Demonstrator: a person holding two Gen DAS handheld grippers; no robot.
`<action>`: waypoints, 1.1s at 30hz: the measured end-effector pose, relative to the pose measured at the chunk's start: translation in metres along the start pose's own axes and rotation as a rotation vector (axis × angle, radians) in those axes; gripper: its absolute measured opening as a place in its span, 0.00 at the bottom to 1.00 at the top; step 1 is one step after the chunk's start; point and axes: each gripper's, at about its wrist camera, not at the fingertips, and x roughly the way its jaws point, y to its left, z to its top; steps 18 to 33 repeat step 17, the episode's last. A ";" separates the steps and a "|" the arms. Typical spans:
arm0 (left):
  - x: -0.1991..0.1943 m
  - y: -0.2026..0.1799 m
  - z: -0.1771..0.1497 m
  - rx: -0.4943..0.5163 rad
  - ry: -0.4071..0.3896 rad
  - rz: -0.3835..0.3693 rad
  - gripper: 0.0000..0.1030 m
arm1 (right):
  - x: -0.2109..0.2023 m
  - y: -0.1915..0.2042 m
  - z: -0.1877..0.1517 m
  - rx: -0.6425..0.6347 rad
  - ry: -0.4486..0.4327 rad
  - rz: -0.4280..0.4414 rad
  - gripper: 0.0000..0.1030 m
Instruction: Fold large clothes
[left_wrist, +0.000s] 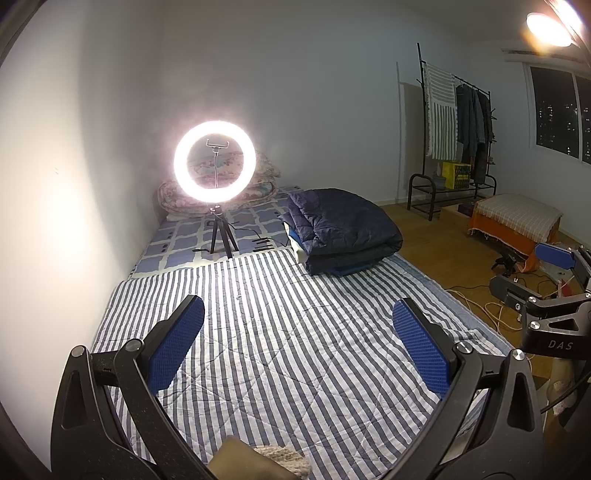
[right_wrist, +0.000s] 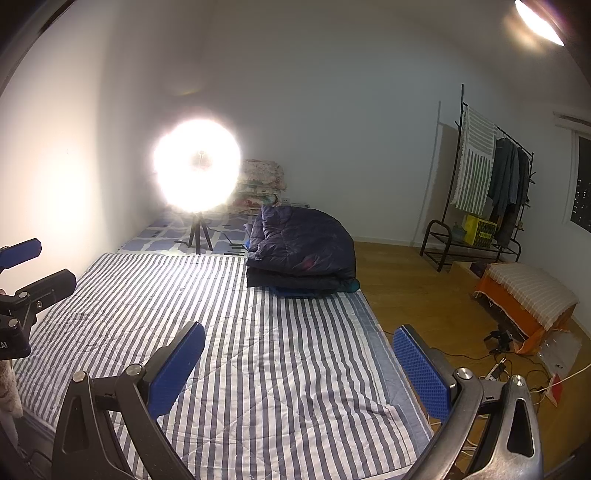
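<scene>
A blue-and-white striped quilt (left_wrist: 280, 332) lies spread flat on the floor mattress; it also shows in the right wrist view (right_wrist: 258, 332). A folded dark navy padded garment (left_wrist: 343, 229) sits in a pile at the quilt's far right corner, also seen in the right wrist view (right_wrist: 303, 251). My left gripper (left_wrist: 299, 325) is open and empty, held above the quilt's near part. My right gripper (right_wrist: 299, 347) is open and empty, above the quilt's right side. Each gripper shows at the other view's edge: the right gripper (left_wrist: 532, 280) and the left gripper (right_wrist: 29, 266).
A lit ring light on a tripod (left_wrist: 214, 162) stands at the far end, glaring. Folded floral bedding (left_wrist: 258, 173) lies behind it. A clothes rack (left_wrist: 454, 122) stands by the right wall. An orange-covered box (left_wrist: 513, 221) and loose cables (left_wrist: 491, 306) lie on the wooden floor.
</scene>
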 end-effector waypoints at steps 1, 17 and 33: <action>0.000 0.000 0.000 0.000 0.000 0.001 1.00 | 0.000 0.000 0.000 0.002 0.001 0.002 1.00; -0.002 0.003 -0.001 0.014 -0.011 0.011 1.00 | 0.005 0.003 -0.005 0.005 0.019 0.012 1.00; -0.002 0.003 -0.001 0.014 -0.011 0.011 1.00 | 0.005 0.003 -0.005 0.005 0.019 0.012 1.00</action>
